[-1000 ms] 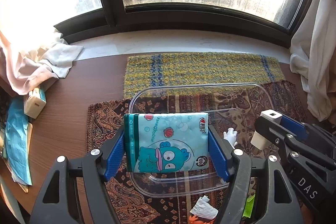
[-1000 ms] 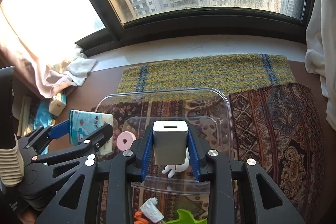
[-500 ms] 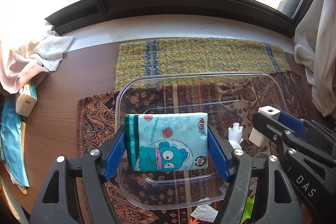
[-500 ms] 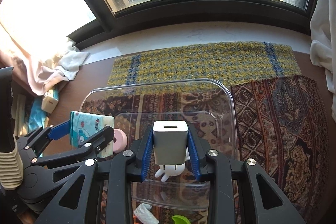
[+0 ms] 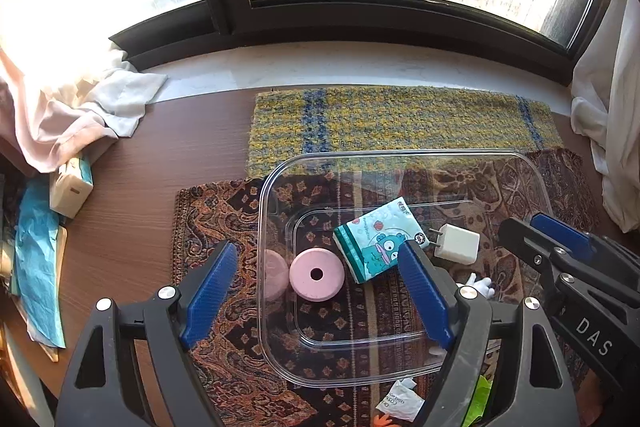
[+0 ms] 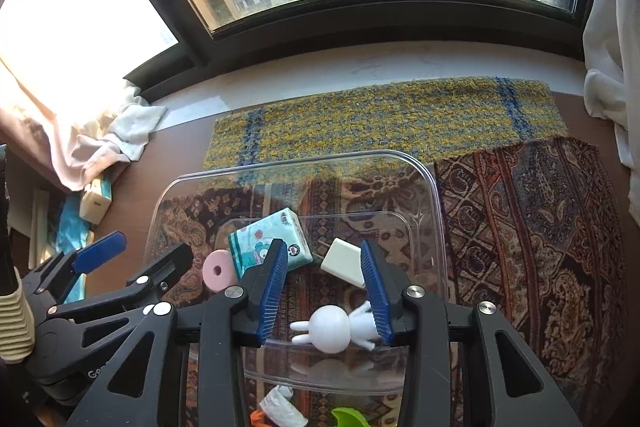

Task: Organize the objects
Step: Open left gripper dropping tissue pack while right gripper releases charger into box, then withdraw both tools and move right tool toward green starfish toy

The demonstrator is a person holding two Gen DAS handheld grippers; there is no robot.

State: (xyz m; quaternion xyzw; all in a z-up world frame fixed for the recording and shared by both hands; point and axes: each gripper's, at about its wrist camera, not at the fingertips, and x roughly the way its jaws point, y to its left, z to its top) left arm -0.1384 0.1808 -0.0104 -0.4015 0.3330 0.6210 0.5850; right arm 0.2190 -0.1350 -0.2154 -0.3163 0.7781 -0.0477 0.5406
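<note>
Sunlit tower blocks fill the window, and on the wooden table [image 5: 168, 163] a patterned rug carries the clear plastic bin [image 5: 276, 183]. From the left wrist view, the left gripper [image 5: 316, 291] hangs over the bin's near-left rim, jaws spread wide and empty. Inside lies the tissue pack [image 5: 376, 239], flat, its long axis running from 7 to 1 o'clock; the pink ring [image 5: 317, 273] sits at its 8 o'clock, the white charger [image 5: 458, 243] just at its 3 o'clock, prongs aimed at the pack. Over to the right wrist view: the right gripper [image 6: 326, 285] is parted too, nothing held, hovering above the bin [image 6: 434, 195] with the charger [image 6: 345, 261] and a white rabbit figure [image 6: 334, 331] lying between its blue fingers [image 6: 274, 291]. The tissue pack [image 6: 264, 241] lies at 10 o'clock.
</note>
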